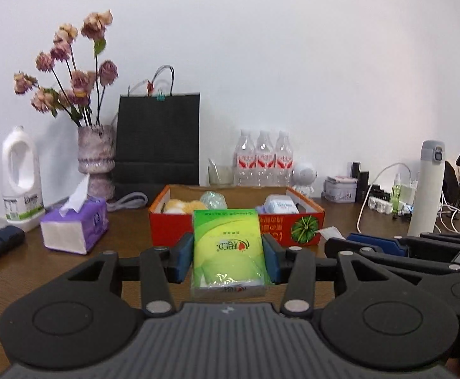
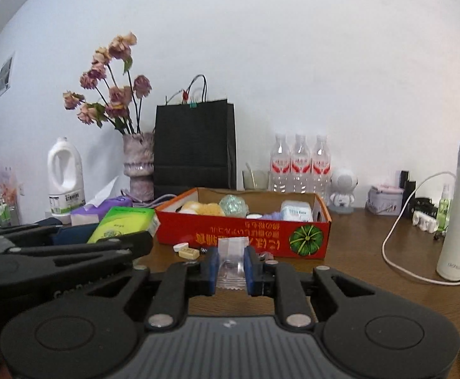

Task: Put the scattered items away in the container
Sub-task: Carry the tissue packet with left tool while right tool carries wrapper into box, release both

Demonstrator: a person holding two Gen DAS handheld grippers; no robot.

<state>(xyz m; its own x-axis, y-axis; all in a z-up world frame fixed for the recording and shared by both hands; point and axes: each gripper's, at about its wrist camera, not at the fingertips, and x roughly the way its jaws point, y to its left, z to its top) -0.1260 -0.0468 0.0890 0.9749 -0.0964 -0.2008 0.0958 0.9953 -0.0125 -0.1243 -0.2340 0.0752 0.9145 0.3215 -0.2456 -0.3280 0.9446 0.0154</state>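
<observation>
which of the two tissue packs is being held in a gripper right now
The green plastic-wrapped tissue pack, clamped in the left gripper. The purple tissue pack sits on the table with a sheet sticking up.

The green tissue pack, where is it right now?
The green tissue pack sits clamped in the left gripper, just before the red box.

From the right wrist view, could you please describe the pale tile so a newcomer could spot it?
Find the red box on the table. Before its front wall, left of the right gripper, lie two small pieces. The tile is the beige rectangular one, nearer than the white piece.
</observation>
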